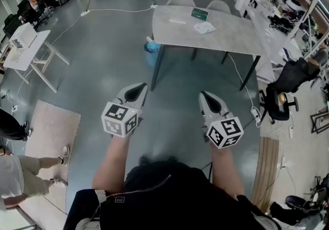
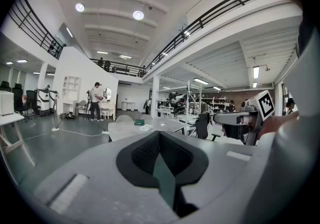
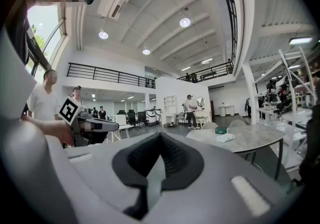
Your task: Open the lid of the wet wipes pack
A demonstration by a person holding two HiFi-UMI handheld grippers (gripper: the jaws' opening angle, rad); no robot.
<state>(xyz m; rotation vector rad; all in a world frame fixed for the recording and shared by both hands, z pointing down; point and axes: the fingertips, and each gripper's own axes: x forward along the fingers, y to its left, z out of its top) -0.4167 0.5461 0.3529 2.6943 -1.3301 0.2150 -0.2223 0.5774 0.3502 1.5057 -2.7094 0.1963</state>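
Both grippers hung side by side over the grey floor in the head view. The left gripper (image 1: 139, 89) and the right gripper (image 1: 206, 96) were well apart, each with its jaws pressed together on nothing. Far ahead stood a grey table (image 1: 236, 36). The green wet wipes pack (image 1: 200, 14) lay toward its far edge, with a crumpled white thing (image 1: 204, 27) just nearer. A blue bin (image 1: 151, 52) stood by the table's left leg.

In the left gripper view the jaws met at their tips, empty. The pack (image 2: 139, 122) showed small on the distant table, too far off to make out its lid.

In the right gripper view the jaws were likewise closed and empty. The pack (image 3: 220, 130) sat on the table, far off to the right.
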